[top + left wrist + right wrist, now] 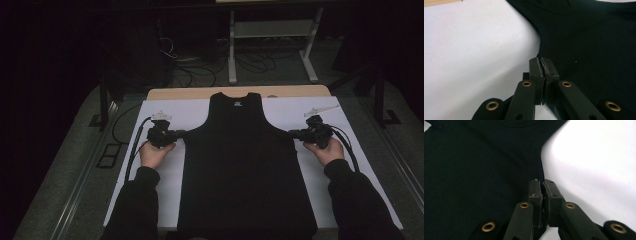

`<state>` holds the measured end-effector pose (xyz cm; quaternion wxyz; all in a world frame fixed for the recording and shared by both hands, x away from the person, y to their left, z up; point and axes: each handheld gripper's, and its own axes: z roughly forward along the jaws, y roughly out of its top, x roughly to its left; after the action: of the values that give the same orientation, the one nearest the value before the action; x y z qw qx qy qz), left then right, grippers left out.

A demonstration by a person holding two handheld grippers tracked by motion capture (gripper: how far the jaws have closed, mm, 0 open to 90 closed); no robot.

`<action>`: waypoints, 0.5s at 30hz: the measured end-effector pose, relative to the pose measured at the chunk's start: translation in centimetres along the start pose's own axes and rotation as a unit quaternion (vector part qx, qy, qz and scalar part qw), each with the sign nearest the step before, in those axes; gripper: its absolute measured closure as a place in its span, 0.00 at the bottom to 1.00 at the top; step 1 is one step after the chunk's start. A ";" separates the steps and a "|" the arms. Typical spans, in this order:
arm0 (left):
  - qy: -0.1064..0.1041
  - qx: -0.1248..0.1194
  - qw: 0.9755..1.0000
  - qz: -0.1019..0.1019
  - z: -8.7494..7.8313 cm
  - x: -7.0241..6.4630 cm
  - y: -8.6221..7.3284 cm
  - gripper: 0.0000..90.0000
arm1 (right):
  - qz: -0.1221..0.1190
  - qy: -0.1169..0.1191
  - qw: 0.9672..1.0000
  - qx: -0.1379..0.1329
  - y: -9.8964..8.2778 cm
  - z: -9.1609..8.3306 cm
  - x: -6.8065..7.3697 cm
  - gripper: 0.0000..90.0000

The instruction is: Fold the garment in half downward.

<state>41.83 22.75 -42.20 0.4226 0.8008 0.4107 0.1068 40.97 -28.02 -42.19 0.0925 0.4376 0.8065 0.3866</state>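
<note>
A dim lab or test room: a wooden table [175, 93] covered with a white sheet [165, 170] stands on grey carpet [75, 165], loose cables [200, 70] trail across the floor behind it, and a white metal desk frame [272, 30] stands farther back in the dark

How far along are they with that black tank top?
Early on. The black tank top already lies flat on the white sheet, neck away from the person. The left gripper and right gripper are each shut on a side edge under an armhole. No fold shows yet; probably that comes next.
</note>
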 end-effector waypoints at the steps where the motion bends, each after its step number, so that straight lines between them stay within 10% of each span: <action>1: -0.001 0.001 1.000 -0.001 -0.1 -0.1 0.0 0.96 | 0.000 0.000 1.000 -0.003 0.0 -0.1 0.1 0.93; 15: -0.001 -0.005 1.000 0.005 -1.6 -0.9 -0.4 0.96 | -0.001 0.003 1.000 -0.017 -0.5 -1.5 1.1 0.93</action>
<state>40.15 23.13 -41.38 0.4265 0.8007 0.4060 0.1100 39.21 -28.13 -41.30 0.0980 0.4337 0.8007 0.4015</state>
